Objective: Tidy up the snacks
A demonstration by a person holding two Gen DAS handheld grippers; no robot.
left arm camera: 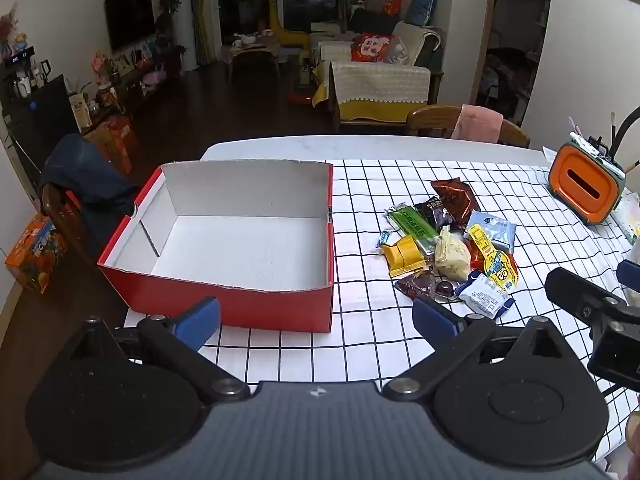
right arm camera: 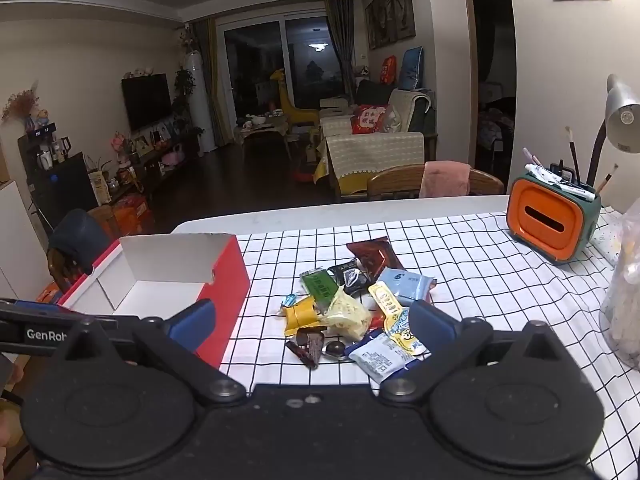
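An open red box with a bare white inside stands on the checked tablecloth; it also shows in the right wrist view. A pile of snack packets lies to its right, also seen in the right wrist view: green, yellow, brown, blue and white wrappers. My left gripper is open and empty, just in front of the box's near wall. My right gripper is open and empty, hovering over the near edge of the pile. The right gripper's body shows at the right of the left wrist view.
An orange and green desk organizer with pens stands at the back right. A desk lamp and a clear plastic bag are at the right edge. Wooden chairs stand behind and left of the table.
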